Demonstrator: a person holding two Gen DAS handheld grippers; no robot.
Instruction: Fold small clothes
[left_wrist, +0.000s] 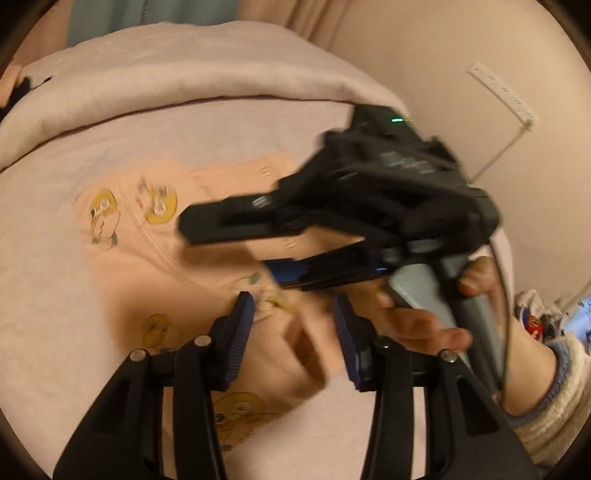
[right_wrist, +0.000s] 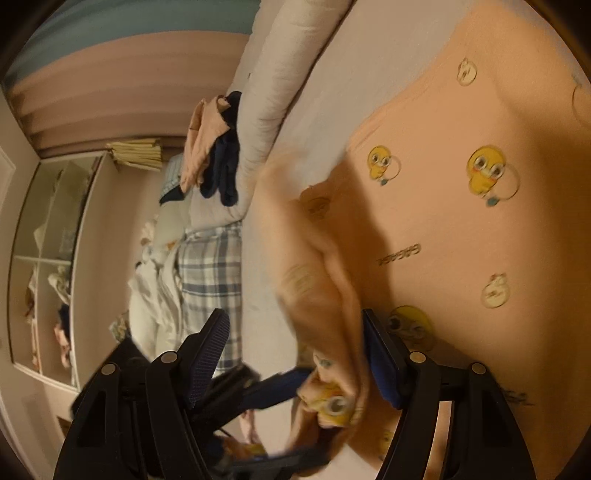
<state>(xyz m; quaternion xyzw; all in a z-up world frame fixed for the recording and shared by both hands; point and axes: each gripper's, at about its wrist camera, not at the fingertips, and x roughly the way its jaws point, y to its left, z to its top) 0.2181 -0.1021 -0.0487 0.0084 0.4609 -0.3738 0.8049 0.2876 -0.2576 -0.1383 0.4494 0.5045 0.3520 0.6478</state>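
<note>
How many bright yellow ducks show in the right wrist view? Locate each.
4 ducks: two upper centre, one lower down, one on the bunched fold. Folds may hide others.

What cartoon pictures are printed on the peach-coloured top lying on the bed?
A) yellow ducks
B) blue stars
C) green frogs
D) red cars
A: the peach top is dotted with yellow ducks, seen in both wrist views.
</note>
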